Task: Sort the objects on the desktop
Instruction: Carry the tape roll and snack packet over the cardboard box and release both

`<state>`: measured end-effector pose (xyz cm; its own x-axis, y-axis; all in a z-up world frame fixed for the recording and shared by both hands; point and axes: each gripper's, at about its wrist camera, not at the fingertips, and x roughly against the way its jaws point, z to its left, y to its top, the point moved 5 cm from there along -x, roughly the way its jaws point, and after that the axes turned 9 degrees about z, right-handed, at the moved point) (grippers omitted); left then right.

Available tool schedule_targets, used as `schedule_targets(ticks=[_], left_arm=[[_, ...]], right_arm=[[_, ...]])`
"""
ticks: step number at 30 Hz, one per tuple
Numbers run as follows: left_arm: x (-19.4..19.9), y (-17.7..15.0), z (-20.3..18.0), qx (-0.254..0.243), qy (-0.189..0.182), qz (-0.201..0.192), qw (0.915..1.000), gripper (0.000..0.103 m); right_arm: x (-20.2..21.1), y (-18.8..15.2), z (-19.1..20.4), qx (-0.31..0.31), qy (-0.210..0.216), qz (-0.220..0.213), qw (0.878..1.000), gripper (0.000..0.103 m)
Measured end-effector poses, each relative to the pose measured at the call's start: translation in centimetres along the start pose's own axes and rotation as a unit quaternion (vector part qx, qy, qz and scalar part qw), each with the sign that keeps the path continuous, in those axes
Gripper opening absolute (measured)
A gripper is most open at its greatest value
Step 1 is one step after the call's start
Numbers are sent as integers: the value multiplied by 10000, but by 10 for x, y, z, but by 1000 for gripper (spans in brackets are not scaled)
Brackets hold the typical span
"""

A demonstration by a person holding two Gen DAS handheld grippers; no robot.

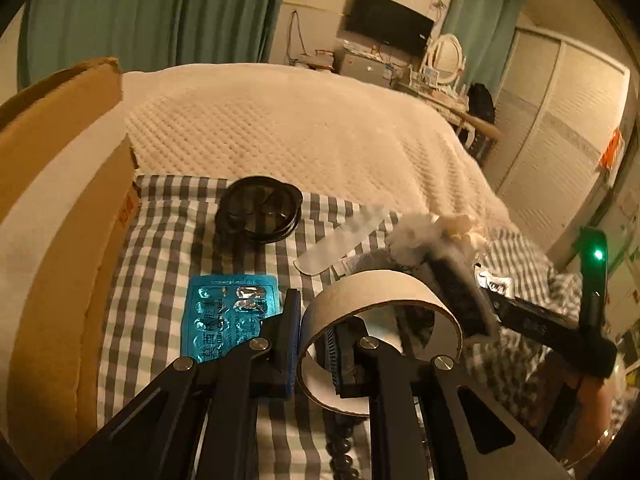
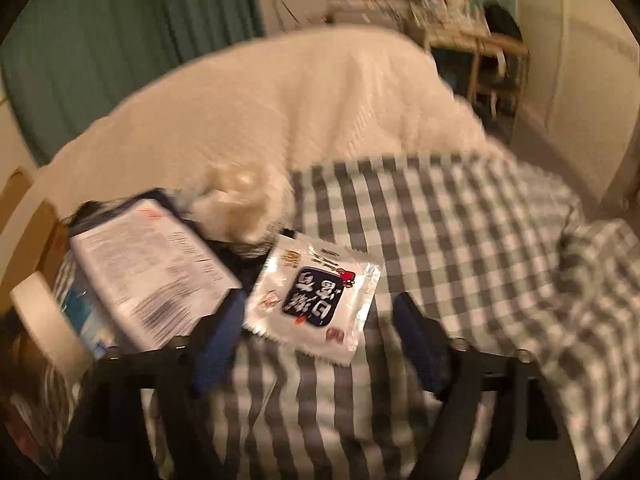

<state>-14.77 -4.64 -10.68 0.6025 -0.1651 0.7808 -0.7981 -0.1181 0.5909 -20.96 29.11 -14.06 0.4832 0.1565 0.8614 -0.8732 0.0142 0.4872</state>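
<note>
On the checked cloth over the bed (image 1: 280,120), the left tool (image 1: 316,344) is pinching the wall of a tape ring (image 1: 372,284): one pad outside the wall at about 9 o'clock, the other inside the hoop, so the jaws are nearly closed on thin cardboard. The ring is standing tilted at the lower middle of the left view. At 10 o'clock from it a blue pill sheet (image 1: 224,312) is lying flat, at 11 o'clock a black lid (image 1: 258,210), and at 9 o'clock a carton (image 1: 60,220) is standing with its flap up, probably the bin for sorted things.

To do this step well, the grip should be holding firm without crushing the wall, and the ring should be lifting straight up before swinging toward the carton, clearing the pill sheet and the flap.

The right tool (image 2: 320,336) is hanging with jaws wide apart and empty, its view blurred, just below a white sachet (image 2: 316,300), with a printed box (image 2: 156,268) at 10 o'clock. It should be keeping off the left tool's path.
</note>
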Motion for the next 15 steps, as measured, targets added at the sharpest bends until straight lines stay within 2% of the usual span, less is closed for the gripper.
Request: schedule_targets(ticks=[2, 3, 4, 5, 6, 7, 9, 15], left_arm=[[-4, -1, 1, -30, -11, 46, 10000, 13], [-5, -2, 1, -17, -28, 68, 10000, 13], [-4, -2, 2, 10, -51, 76, 10000, 13], [-3, -3, 2, 22, -75, 68, 9999, 13], [0, -3, 2, 21, -93, 45, 9999, 13], [3, -3, 2, 2, -80, 24, 10000, 13], [14, -5, 0, -64, -37, -56, 10000, 13], [59, -10, 0, -107, -207, -185, 9996, 13]], right_arm=[[-14, 1, 0, -118, -26, 53, 9999, 77], [-19, 1, 1, -98, -187, 58, 9998, 67], [-20, 1, 3, -40, -308, -13, 9995, 48], [-18, 0, 5, 37, -387, -59, 9992, 39], [-15, 0, 8, 107, -418, -92, 9990, 19], [-11, -1, 10, 174, -486, -123, 9986, 7], [4, -2, 15, 312, -657, -253, 9970, 3], [73, -15, 23, 307, -432, -441, 9976, 3]])
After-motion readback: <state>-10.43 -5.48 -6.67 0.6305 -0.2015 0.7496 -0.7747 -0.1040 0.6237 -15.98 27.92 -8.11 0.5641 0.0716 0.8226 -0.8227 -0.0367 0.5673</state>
